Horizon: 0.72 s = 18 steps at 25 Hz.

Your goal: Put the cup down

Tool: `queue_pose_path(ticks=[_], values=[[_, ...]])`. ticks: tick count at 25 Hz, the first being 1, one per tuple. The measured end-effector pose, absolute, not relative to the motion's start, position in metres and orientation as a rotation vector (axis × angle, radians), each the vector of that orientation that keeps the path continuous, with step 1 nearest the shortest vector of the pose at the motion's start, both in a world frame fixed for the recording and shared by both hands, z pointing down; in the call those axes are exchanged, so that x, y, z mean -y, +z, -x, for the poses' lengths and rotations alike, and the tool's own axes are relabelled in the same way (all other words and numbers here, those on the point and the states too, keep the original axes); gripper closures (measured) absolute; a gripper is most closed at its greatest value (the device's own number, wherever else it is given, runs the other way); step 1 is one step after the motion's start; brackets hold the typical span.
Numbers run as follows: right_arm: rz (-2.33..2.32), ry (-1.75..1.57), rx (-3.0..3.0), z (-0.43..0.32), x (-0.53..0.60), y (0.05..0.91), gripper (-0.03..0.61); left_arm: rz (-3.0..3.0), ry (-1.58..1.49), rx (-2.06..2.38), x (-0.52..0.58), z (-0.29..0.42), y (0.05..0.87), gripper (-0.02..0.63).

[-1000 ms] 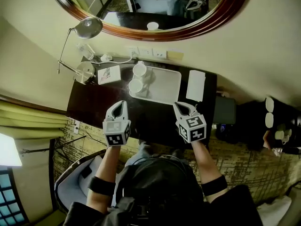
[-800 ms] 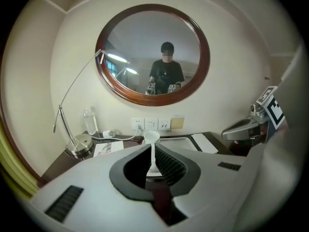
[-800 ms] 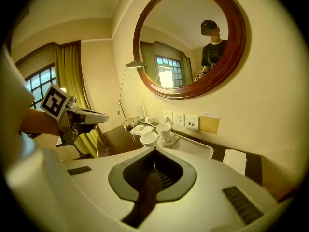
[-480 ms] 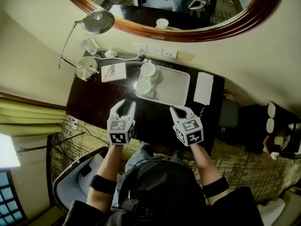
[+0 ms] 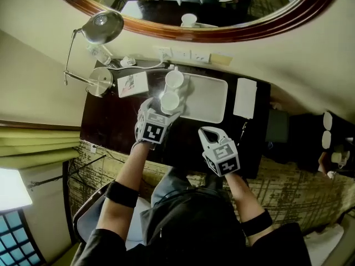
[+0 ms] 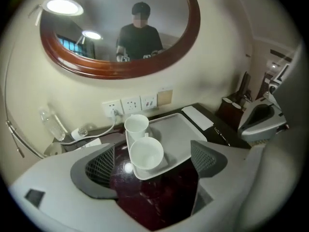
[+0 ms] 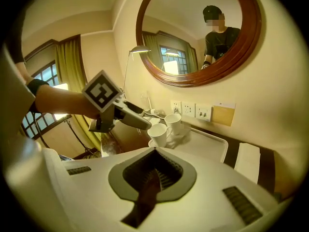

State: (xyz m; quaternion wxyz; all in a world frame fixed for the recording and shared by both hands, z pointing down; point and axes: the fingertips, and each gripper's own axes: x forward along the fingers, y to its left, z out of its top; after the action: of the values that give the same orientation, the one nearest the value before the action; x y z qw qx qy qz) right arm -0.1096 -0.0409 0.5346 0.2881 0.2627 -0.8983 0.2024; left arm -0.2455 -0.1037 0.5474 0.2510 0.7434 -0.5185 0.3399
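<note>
Two at the left end of the tray (image 6: 179, 132): farther cup (image 6: 136, 126), and nearer cup (image 6: 146, 152) framed by the left gripper (image 6: 152, 164)'s jaws, just opened wide, pads not touching, likely readying a grasp. Right gripper (image 7: 153, 178) closed tight, empty, short of the tray

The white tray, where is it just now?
In the head view the white tray lies on the dark desk, below the wall sockets, with two white cups standing at its left end.
</note>
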Motion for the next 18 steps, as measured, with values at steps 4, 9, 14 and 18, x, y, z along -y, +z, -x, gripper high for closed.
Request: queue_pose_path(ticks=[4, 9, 14, 18], values=[[-0.713, 0.583, 2.382, 0.107, 0.038, 0.544, 0.575, -2.002, 1.052, 1.311, 0.126, 0.241, 0.583, 0.104], [-0.745, 0.642, 2.356, 0.095, 0.038, 0.549, 0.575, -1.955, 1.149, 1.211, 0.135, 0.239, 0.629, 0.071], [-0.780, 0.677, 2.331, 0.078, 0.037, 0.561, 0.575, -1.935, 1.213, 1.219, 0.149, 0.244, 0.650, 0.063], [-0.805, 0.696, 2.316, 0.066, 0.036, 0.567, 0.575, -1.918, 1.225, 1.174, 0.152, 0.242, 0.665, 0.066]])
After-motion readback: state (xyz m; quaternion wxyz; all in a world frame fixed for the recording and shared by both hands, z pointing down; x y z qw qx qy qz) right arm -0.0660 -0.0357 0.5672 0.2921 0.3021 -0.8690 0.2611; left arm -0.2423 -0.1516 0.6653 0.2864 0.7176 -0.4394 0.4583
